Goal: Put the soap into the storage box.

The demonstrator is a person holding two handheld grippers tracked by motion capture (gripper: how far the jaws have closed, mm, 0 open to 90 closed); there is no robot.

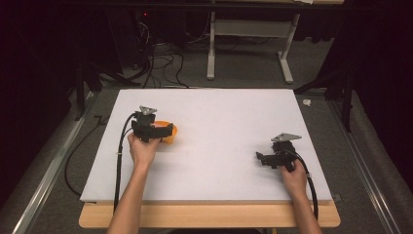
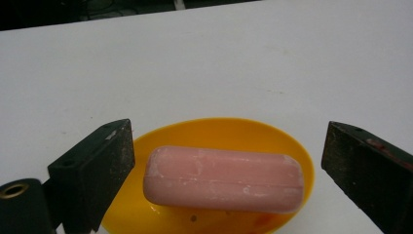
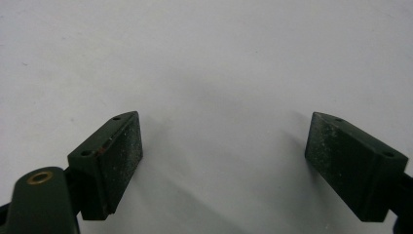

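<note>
A pink bar of soap [image 2: 224, 178] lies in a shallow orange-yellow dish [image 2: 272, 134] on the white table top [image 1: 219, 117]. My left gripper [image 2: 226, 141] hangs over the dish with its jaws open, one on each side of the bar, and a gap shows at each end of the soap. In the high view the left gripper [image 1: 163, 130] sits over the dish [image 1: 171, 140] at the left of the table. My right gripper [image 1: 260, 157] rests low at the right side, jaws open over bare white surface [image 3: 219, 73] with nothing between them [image 3: 224, 141].
The white board lies on a wooden table whose front edge [image 1: 209, 217] shows below it. Beyond the far edge are a grey floor, loose cables [image 1: 160, 63] and a white stand's legs [image 1: 248, 48]. A cable trails from each gripper toward the front.
</note>
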